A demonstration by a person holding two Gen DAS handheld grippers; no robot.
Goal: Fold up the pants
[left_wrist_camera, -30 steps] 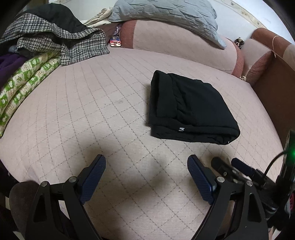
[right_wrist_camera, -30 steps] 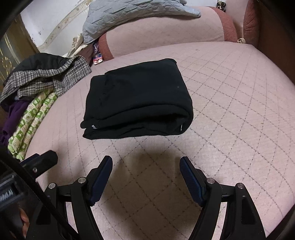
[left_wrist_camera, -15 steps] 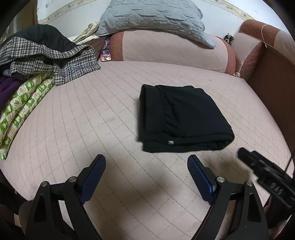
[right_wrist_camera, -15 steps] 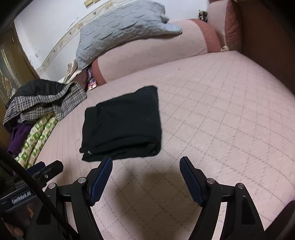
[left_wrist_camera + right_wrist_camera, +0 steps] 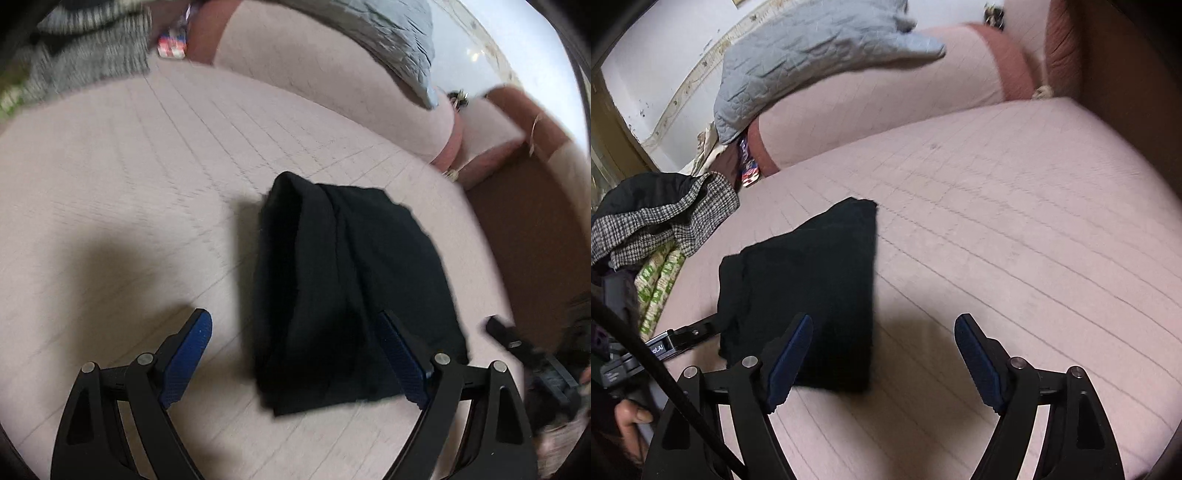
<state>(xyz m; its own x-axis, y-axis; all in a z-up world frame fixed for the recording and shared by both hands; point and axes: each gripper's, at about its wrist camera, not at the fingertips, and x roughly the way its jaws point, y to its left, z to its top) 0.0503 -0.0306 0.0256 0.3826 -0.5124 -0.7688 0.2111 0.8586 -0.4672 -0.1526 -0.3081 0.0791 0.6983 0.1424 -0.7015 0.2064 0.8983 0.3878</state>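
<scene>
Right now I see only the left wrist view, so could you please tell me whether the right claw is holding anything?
Observer: No. The right claw is opening, with only bare bedcover between its jaws.
Operator: Thank you. The clothes pile is blurred for me; what lies in it?
Observer: A green-patterned cloth lies under the checked coat, apart from the folded pants.

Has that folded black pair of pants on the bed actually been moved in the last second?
Cannot tell. The folded black pants sit differently in both views, but so do the pink bolster and grey quilted pillow, so the cameras moved. The pants look unshifted on the pink quilted bed.
</scene>
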